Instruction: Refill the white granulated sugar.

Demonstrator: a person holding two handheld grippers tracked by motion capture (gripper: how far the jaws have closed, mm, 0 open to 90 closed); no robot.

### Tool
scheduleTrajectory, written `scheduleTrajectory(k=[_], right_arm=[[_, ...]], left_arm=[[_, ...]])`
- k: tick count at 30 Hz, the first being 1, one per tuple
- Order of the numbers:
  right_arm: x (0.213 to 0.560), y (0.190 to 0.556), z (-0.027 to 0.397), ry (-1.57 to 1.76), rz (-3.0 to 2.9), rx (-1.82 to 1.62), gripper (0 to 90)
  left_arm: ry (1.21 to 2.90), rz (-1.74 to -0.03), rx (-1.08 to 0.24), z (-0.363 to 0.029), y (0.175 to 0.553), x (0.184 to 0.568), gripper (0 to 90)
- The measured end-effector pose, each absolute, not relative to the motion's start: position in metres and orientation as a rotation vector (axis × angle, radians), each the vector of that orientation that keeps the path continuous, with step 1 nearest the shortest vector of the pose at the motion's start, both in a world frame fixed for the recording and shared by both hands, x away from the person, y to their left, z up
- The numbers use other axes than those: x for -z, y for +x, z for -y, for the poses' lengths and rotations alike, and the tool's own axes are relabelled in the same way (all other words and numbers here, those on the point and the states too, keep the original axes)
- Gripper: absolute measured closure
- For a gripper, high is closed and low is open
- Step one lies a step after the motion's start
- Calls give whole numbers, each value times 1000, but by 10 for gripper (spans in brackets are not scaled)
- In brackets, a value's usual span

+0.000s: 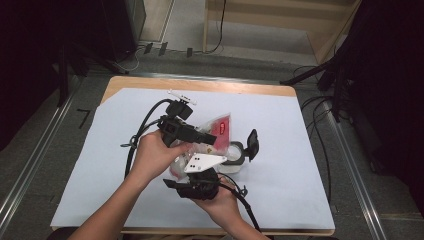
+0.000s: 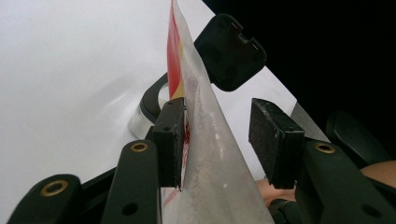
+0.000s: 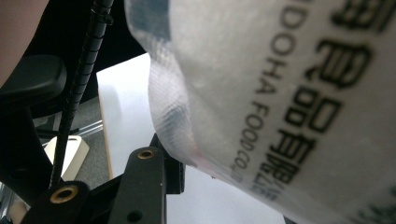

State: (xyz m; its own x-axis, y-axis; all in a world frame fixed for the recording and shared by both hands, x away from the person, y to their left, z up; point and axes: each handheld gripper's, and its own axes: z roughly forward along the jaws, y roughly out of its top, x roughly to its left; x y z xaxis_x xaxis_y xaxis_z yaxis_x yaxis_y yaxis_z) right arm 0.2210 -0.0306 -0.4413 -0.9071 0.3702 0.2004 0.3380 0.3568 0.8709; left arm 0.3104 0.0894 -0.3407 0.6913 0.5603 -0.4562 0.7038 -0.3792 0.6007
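A clear plastic bag (image 1: pixel 222 127) with a red label hangs above the table between both grippers. My left gripper (image 1: pixel 210 140) reaches it from the left. In the left gripper view the bag (image 2: pixel 210 154) stands edge-on between the jaws: one pad (image 2: pixel 170 140) touches it and the other pad (image 2: pixel 275 140) stands apart, so the gripper is open. My right gripper (image 1: pixel 192 172) comes up from below. In the right gripper view the bag (image 3: pixel 280 93) bulges between the jaws against one pad (image 3: pixel 173 173) and hides the other jaw. A clear jar (image 1: pixel 234 152) stands just right of the bag, its black flip lid (image 1: pixel 252 144) raised.
A white sheet (image 1: pixel 290 165) covers the wooden table (image 1: pixel 240 89). Each gripper trails a black cable (image 1: pixel 132 147) over the sheet. Dark stands and floor cables (image 1: pixel 320 105) lie beyond the table's right edge.
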Motion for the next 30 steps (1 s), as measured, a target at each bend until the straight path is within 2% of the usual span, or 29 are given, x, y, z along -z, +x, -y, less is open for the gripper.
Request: scheduleTrajectory(k=[30], right_arm=[[441, 220, 31, 692, -2556, -1643, 632]], left_arm=[[2094, -975, 233, -89, 310, 341, 564]])
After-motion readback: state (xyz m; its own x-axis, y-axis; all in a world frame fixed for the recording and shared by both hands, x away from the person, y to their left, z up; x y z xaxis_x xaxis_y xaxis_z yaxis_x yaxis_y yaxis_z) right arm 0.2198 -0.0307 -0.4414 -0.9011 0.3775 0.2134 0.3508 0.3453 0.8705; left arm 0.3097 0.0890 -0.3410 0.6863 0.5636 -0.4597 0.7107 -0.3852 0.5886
